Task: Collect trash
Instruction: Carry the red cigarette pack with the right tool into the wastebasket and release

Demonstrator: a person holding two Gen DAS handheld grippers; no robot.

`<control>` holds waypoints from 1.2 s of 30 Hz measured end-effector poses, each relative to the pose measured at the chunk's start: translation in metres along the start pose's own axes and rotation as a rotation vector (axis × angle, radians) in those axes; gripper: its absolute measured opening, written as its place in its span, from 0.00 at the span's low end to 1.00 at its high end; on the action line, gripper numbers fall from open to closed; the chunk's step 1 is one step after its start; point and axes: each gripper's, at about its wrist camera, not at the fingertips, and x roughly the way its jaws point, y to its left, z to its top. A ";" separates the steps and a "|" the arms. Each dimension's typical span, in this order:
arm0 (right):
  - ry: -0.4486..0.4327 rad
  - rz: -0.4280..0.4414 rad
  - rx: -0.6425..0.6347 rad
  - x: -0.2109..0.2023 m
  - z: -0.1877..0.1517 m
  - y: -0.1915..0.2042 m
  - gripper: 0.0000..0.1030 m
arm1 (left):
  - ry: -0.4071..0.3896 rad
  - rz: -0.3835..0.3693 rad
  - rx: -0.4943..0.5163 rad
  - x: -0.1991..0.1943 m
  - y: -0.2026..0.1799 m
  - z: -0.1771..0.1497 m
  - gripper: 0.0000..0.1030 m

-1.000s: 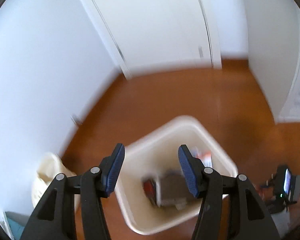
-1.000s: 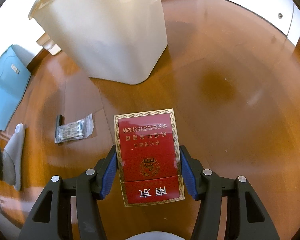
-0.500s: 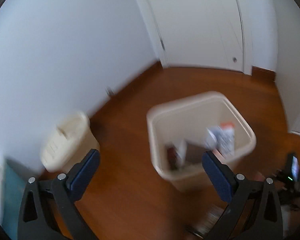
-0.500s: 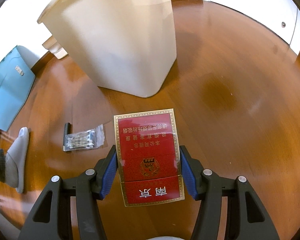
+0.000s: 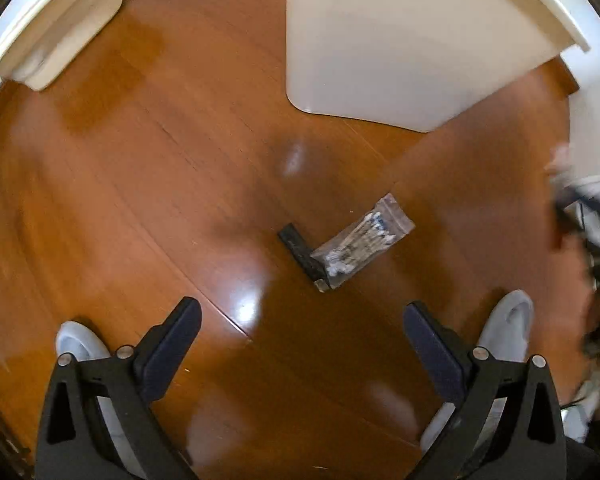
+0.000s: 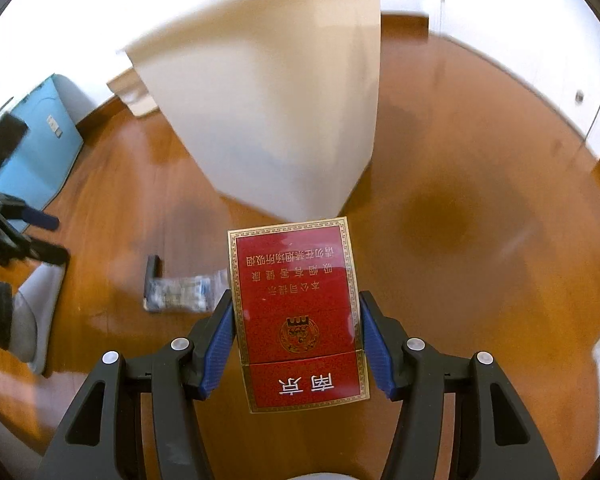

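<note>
Two wrist views during trash collection. In the right wrist view, the right gripper (image 6: 296, 336) is seen closed on a flat red cigarette pack with gold border and printing (image 6: 298, 312), the blue pads (image 6: 220, 340) pressed against its two long edges and the pack's far end projecting forward beyond the fingertips. Ahead of the pack stands the tall cream plastic waste bin (image 6: 276, 120), viewed from its side wall, so the opening is not shown here. In the left wrist view, the left gripper (image 5: 300, 344) is held wide open and empty above the glossy brown wooden floor (image 5: 140, 184), with a clear plastic bag of cotton swabs (image 5: 360, 240) lying on the floor ahead of it, touching a small black strip (image 5: 300, 250) at one end; the bin's wall (image 5: 400, 48) stands beyond. The step in hand is judged to be two-fold: the pack is to be carried over the bin rim, and the bag is to be picked up. For a clean drop, the pack is best raised well clear of the rim before the grip is released. For the bag, the open fingers are best lowered astride its narrow width, since the thin film is likely to slip or crumple if pinched at a corner. A grey slipper (image 5: 508, 320) lies near the right finger and should be avoided.
</note>
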 end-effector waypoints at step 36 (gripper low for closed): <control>0.514 -0.090 -0.443 0.127 0.224 0.049 0.61 | -0.081 0.054 0.021 -0.014 0.014 -0.028 1.00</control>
